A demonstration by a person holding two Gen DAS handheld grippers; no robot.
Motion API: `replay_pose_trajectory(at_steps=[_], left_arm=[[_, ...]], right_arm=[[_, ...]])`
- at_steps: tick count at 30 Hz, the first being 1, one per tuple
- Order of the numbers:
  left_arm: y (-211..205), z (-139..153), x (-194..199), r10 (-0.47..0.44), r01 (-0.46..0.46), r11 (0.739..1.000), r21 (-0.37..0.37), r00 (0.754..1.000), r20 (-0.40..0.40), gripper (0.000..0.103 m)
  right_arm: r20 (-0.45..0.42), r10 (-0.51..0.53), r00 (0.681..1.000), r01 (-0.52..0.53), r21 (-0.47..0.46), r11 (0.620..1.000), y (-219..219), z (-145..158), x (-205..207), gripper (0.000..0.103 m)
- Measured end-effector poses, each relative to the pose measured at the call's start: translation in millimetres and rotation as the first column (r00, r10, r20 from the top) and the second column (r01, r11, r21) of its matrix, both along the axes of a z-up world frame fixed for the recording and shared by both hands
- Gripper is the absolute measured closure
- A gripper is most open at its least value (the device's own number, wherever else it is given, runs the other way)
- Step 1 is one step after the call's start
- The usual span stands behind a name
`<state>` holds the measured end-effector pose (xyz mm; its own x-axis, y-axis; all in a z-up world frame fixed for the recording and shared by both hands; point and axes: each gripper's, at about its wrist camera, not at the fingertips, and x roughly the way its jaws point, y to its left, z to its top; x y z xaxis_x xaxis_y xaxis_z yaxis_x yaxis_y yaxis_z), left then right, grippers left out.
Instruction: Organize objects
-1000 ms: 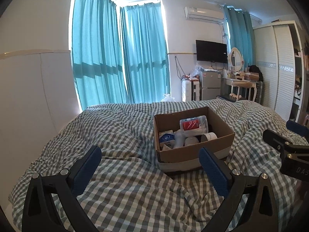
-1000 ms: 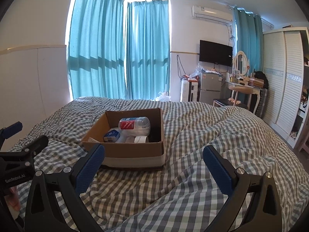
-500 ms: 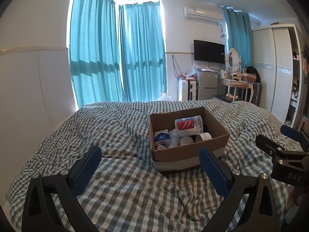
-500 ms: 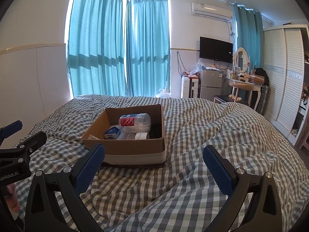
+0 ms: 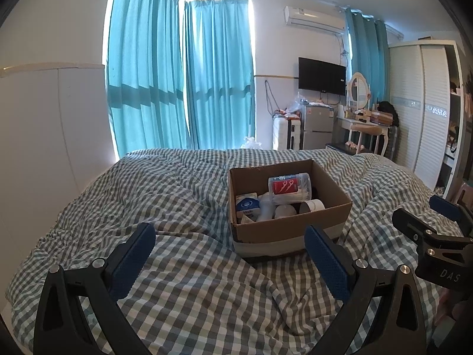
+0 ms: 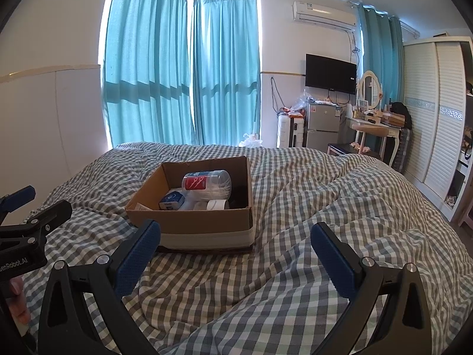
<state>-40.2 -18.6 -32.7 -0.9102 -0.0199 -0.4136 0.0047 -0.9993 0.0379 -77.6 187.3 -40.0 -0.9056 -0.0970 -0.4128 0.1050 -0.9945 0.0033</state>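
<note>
Left wrist view: 1 cardboard box [image 5: 288,207], open-topped, sits on the checked quilt of the bed [image 5: 177,195], ahead of the left tool [image 5: 229,253] and slightly to its right.

Contents, as far as they show:
- 1 clear plastic jar with a red label [image 5: 289,187], lying on its side on top of the rest. Judged light, smooth and likely to roll; best taken across its round body.
- 1 small blue-and-white pack [image 5: 246,205] at the box's left wall. Judged soft and light; take it by its long sides.
- 1 white roll [image 5: 313,205] at the near right. Judged light and crushable.
- Other pale items beneath, too hidden to name.

Box: judged stiff-walled but resting on soft, uneven bedding, so it may tip if pushed at the rim.

Left tool: spread wide, holding nothing, above the quilt and short of the box.

Right tool [image 6: 235,254]: spread wide, holding nothing, with the box ahead and to its left.
</note>
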Motion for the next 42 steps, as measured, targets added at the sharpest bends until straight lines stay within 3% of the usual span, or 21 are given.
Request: replay_pose_trajectory(at_steps=[42], left_arm=[[-2.1,-2.0,-0.7,0.005,-0.005,1.000,-0.026,1.000,0.005,0.000]], right_arm=[[0.017,-0.003,1.000,0.004,-0.011,1.000,0.0,-3.6,0.2,0.001]])
